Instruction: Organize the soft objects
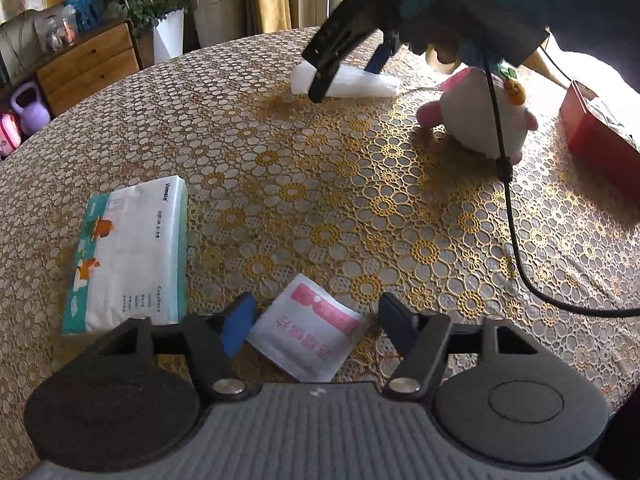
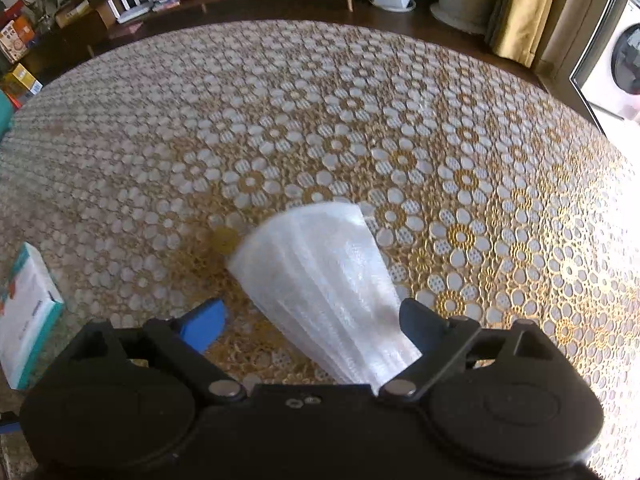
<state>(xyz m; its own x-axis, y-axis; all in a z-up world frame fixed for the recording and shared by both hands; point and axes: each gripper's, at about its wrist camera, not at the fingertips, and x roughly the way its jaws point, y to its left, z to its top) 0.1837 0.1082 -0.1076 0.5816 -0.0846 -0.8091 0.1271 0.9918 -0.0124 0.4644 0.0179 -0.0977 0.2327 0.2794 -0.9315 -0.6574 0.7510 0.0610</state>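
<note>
Both grippers sit low over the round surface (image 2: pixel 320 92) with its gold lace cloth, each lined up on a flat soft thing, which I take to be two pickups being readied at once. The right gripper (image 2: pixel 310 322) has its fingers spread wide, empty, around the near end of a white ribbed plastic bag (image 2: pixel 320 280) lying flat; the bag looks nearer the right finger (image 2: pixel 416 324), though whether it touches I cannot tell. The left gripper (image 1: pixel 316 324) is likewise parted and empty, straddling a pink-and-white sachet (image 1: pixel 308 336). A tissue pack (image 1: pixel 128 256) lies just beside it to the left, a plush toy (image 1: pixel 476 112) and red box (image 1: pixel 600 136) off to the right. The middle of the cloth is bare, so there's room to slide or carry things, but a black cable (image 1: pixel 516 240) trails across that side and might snag.
</note>
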